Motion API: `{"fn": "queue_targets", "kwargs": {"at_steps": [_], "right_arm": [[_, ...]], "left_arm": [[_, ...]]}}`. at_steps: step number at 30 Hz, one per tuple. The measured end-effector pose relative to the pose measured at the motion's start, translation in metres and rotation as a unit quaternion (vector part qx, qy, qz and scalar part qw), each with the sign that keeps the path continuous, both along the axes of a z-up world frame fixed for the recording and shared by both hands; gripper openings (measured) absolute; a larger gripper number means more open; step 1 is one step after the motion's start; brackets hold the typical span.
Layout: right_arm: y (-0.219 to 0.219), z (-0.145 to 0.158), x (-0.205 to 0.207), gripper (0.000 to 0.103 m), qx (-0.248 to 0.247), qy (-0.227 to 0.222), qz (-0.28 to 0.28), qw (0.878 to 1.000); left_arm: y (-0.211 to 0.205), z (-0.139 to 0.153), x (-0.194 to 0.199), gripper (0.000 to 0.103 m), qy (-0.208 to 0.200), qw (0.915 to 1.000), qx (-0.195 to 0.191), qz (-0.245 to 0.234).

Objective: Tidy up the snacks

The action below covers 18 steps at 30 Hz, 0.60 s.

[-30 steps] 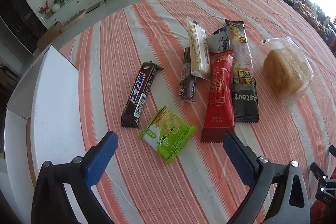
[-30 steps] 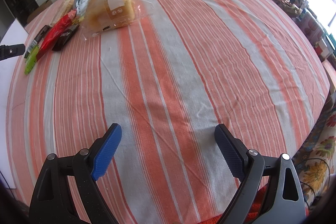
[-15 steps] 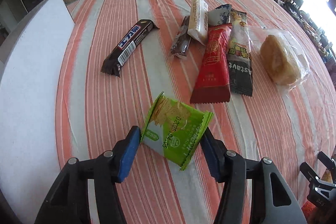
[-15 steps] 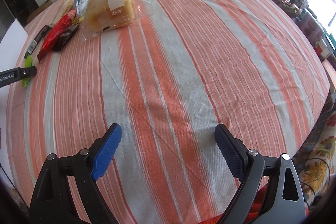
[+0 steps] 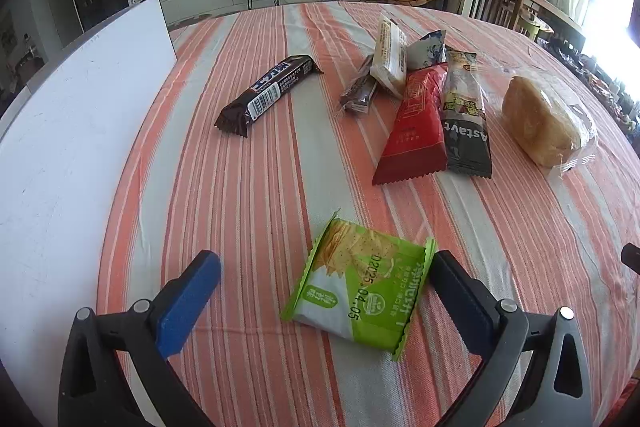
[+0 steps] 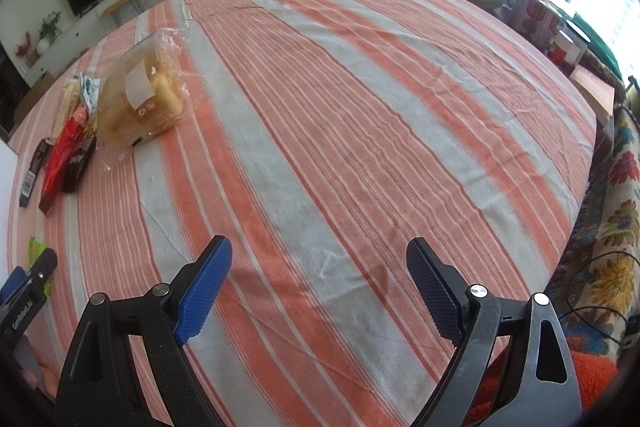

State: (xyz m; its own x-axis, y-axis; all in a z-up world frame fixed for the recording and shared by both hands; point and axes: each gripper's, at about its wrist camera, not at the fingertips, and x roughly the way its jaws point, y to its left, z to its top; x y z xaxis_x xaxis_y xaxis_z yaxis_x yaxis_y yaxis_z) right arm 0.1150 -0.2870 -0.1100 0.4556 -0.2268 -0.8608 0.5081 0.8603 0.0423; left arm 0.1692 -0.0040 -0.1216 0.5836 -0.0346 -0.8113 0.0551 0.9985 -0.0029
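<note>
Where it lies, cracker packet [image 5: 362,287] green.

My jaws wide over bare striped cloth

My right gripper [image 6: 320,287] hangs over the counter [image 6: 340,107] with nothing between its jaws. Far left lie the bagged bread [image 6: 140,99] and red packet [image 6: 64,155]; the left gripper [image 6: 24,291] shows at the edge.

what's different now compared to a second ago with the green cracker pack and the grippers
The left gripper closed on the green cracker pack, drew it away from the other snacks, and its jaws have just been opening, leaving it flat on the striped tablecloth. The chocolate bar, bread bag and open right gripper stayed.
</note>
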Motion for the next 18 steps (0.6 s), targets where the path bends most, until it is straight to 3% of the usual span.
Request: {"fn": "queue_targets", "kwargs": {"at_steps": [3,6,12,18], "right_arm": [[-0.019,-0.007,0.024,0.091,-0.046,-0.003,-0.063,0.997],[-0.043,-0.014,0.043,0.093,-0.032,-0.026,-0.094,0.995],[-0.065,-0.016,0.086,0.1,-0.041,-0.041,-0.062,0.996],[-0.065,-0.017,0.084,0.1,-0.041,-0.042,-0.049,0.997]], "left_arm": [[0.0,0.0,0.001,0.103,0.0,1.0,-0.001,-0.001],[0.0,0.0,0.001,0.103,0.0,1.0,0.0,0.0],[-0.001,0.0,0.001,0.103,0.0,1.0,0.0,0.0],[0.0,0.0,0.001,0.103,0.0,1.0,0.0,-0.001]]}}
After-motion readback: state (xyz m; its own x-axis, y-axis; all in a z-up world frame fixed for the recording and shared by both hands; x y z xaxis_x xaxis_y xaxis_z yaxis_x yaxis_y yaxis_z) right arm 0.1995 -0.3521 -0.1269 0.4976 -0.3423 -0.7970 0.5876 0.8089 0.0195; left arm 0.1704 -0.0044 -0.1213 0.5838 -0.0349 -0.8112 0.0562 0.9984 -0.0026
